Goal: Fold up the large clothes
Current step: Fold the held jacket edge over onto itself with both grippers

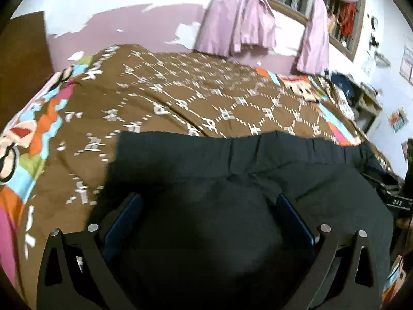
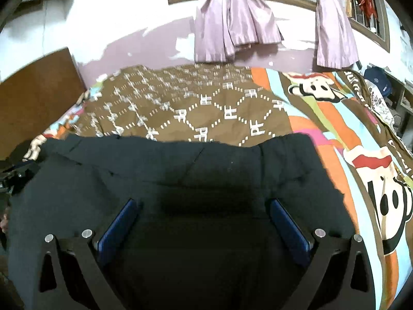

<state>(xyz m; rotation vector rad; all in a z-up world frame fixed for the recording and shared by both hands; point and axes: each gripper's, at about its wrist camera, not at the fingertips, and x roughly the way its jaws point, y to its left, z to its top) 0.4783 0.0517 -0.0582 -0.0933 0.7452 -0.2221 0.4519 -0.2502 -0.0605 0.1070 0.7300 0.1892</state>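
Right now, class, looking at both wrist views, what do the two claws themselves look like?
Both look alike. The left claw has black, angular linkage arms with triangular cut-outs, round silver pivot pins, and two flat blue pads. The right claw matches, its ribbed blue pads looking brighter. No cables or sleeves show.

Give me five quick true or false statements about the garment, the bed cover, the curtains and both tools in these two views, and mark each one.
1. The garment is dark. True.
2. It lies on bare wood. False: it lies on a brown patterned bed cover.
3. The left tool is open. True.
4. The right tool is shut on the garment. False: its jaws stand wide apart over the cloth.
5. The curtains are green. False: they are lilac.
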